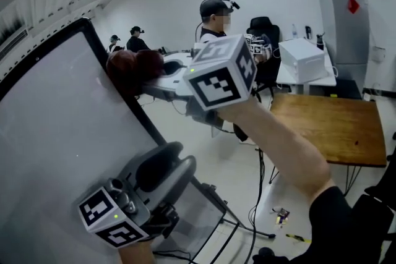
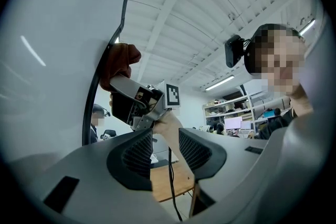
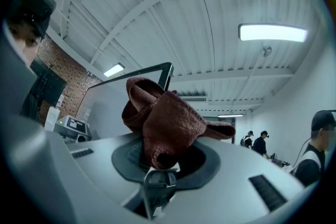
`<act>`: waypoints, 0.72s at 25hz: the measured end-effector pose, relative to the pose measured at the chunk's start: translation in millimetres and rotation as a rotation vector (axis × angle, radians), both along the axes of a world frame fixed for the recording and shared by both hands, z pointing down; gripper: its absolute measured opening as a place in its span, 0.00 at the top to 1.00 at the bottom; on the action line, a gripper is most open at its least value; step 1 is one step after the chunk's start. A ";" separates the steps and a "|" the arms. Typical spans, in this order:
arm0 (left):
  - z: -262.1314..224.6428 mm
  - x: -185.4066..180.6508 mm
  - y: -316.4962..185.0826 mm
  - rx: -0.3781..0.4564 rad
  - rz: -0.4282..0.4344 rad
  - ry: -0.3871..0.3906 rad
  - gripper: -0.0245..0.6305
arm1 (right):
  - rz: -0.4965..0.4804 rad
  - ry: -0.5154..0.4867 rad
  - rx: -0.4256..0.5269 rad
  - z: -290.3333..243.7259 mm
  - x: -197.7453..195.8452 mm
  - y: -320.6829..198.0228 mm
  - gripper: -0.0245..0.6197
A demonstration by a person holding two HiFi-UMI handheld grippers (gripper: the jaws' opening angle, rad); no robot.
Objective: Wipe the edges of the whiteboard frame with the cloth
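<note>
Right tool, head view: I hold the cloth against the frame's side edge, below its top corner; that edge runs down toward my left tool. Left gripper view: jaws apart, empty. Right gripper view: clamped on cloth.

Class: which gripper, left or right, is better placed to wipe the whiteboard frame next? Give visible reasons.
Right. The right gripper is shut on the cloth, at the edge of the whiteboard frame; the left gripper is open, empty and lower down.
</note>
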State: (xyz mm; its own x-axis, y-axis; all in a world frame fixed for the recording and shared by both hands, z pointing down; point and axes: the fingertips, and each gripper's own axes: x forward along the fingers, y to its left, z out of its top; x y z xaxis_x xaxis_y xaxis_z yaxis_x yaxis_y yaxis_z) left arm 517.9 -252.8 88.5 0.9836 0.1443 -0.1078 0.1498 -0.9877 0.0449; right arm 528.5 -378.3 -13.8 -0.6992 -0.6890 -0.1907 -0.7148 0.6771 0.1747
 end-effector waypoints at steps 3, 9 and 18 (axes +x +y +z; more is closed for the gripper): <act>9.6 -0.9 0.7 -0.005 -0.001 -0.010 0.73 | -0.001 0.021 -0.015 15.1 -1.5 -1.5 0.82; 68.3 -1.4 1.1 -0.026 -0.005 -0.015 0.73 | 0.003 0.102 -0.003 80.3 -4.4 0.6 0.82; 72.8 -8.4 1.5 -0.070 0.003 -0.063 0.73 | 0.022 0.190 -0.031 111.5 -4.4 -3.3 0.82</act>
